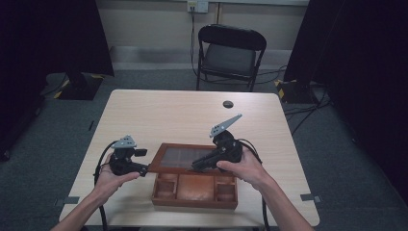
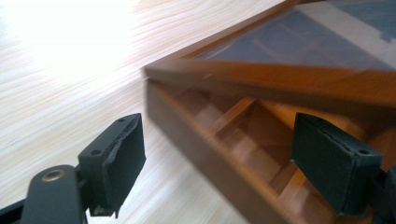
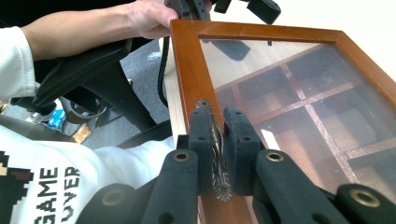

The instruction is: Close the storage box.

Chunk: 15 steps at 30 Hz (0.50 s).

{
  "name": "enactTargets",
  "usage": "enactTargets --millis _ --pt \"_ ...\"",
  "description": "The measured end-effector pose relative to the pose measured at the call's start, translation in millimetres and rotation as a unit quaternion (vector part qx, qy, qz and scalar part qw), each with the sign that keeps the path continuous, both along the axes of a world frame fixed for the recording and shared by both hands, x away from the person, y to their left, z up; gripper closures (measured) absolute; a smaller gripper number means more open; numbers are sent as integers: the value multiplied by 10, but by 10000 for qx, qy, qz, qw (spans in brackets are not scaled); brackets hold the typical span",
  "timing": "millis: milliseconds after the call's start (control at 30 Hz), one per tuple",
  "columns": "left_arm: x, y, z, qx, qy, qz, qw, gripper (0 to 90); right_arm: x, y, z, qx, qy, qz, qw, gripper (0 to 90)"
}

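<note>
Wooden box [image 1: 195,186] first: in the high view it sits on the near half of the counter [image 1: 159,115], just in front of you, with its glass-paned lid [image 1: 179,158] raised partway and its compartments open toward you. Your right gripper [image 1: 198,165] reaches over the lid's front edge at about its middle, and your left gripper [image 1: 144,168] is at the lid's left corner. A folding chair [image 1: 231,53] stands beyond the far edge of the counter.

From the left gripper view, your jaws stand wide apart with nothing between the pads [image 2: 122,161]. The box's corner and the tilted lid [image 2: 299,51] lie ahead of them, so this gripper looks placed to steady the left side, though it is not gripping.

From the right gripper view, your jaws are closed on a small brass handle [image 3: 215,154] fixed to the lid's front rail [image 3: 191,70]. That pinch is why the lid stays up: the handle is the one graspable point on the frame. Through the pane [image 3: 299,93] you can see the dividers below. Your other hand [image 3: 147,18] and its gripper show at the far corner. On the white shirt [image 3: 42,182], the printed letters read "GAME" and below it "VER", the rest cut off.
</note>
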<state>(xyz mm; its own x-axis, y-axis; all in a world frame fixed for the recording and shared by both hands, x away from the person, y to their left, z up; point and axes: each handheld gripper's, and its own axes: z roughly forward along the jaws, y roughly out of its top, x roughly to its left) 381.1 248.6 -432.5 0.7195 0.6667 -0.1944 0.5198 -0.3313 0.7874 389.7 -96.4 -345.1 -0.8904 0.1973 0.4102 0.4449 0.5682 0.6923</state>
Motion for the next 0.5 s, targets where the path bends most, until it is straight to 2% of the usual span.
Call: enactTargets --millis 233,500 --pt "96 127 -41 -7 107 205 9997 174 -90 -30 -69 -158 -79 19 9998 825" --pt "131 103 -81 24 202 186 9996 176 -149 -17 -171 -330 -121 143 9993 825"
